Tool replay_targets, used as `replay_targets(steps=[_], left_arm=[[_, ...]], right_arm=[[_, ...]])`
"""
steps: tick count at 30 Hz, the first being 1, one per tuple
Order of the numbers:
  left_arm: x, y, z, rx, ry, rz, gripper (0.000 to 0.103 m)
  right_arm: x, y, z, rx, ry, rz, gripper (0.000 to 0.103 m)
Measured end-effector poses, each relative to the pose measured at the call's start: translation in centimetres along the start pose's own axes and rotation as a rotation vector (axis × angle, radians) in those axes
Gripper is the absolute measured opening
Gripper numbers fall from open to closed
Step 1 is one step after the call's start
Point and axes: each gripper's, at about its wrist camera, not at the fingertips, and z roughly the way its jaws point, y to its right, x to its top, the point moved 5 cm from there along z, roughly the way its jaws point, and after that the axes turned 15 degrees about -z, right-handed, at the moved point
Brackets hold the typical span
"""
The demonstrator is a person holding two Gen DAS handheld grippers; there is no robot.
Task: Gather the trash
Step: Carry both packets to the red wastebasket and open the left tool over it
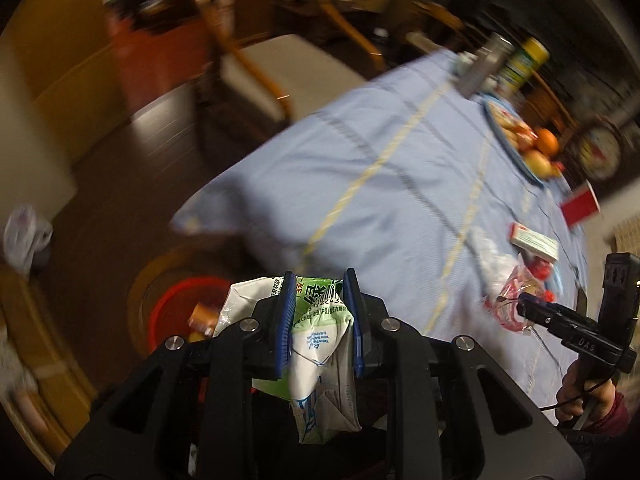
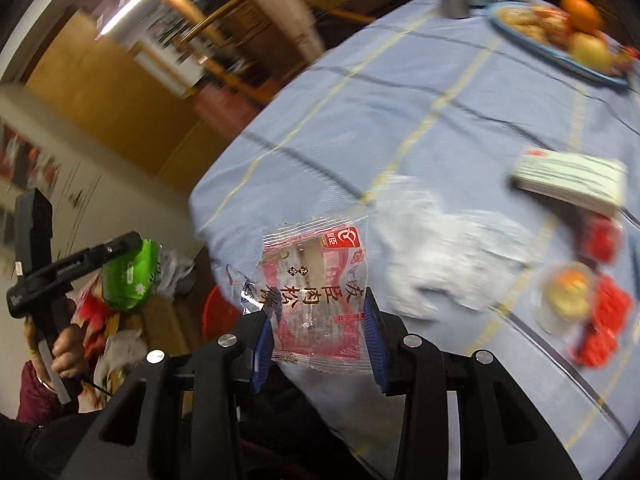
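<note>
**Green carton and pink wrapper both gripped above the blue cloth**

Green-and-white, the crumpled drink carton [image 1: 320,340] sits pinched between the blue pads of the left gripper [image 1: 320,316], whose jaws are closed tight on it. It hangs past the near edge of the worktop [image 1: 380,168], with the red bin [image 1: 176,304] on the floor below it, just left of the worktop. Right of the carton, the right gripper [image 2: 320,344] has its jaws clamped on a clear pink snack wrapper [image 2: 320,288], lifted over the worktop's near edge. Further right on the checked cloth lie a crumpled clear plastic film [image 2: 452,252] and a small white box [image 2: 568,180]; a blue fruit plate [image 2: 560,44] sits at the far side.
</note>
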Motion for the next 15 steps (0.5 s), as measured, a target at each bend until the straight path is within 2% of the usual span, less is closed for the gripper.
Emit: replay_targets(steps=[5, 11, 13, 15], left_arm=[[-1.0, -5.4, 1.3, 0.066, -0.03, -0.118, 0.025], [-1.2, -9.3, 4.0, 0.116, -0.073, -0.192, 0.027], [-1.2, -10.3, 4.6, 0.131, -0.091, -0.213, 0.034], [-1.2, -11.0, 4.7, 0.144, -0.098, -0.239, 0.051]], right_arm=[[1.1, -2.6, 0.8, 0.013, -0.024, -0.1, 0.04], [2.1, -2.4, 0.3, -0.021, -0.028, -0.103, 0.041], [2.2, -2.3, 0.2, -0.028, -0.03, -0.099, 0.041], [2.4, -2.5, 0.6, -0.029, -0.038, -0.101, 0.041]])
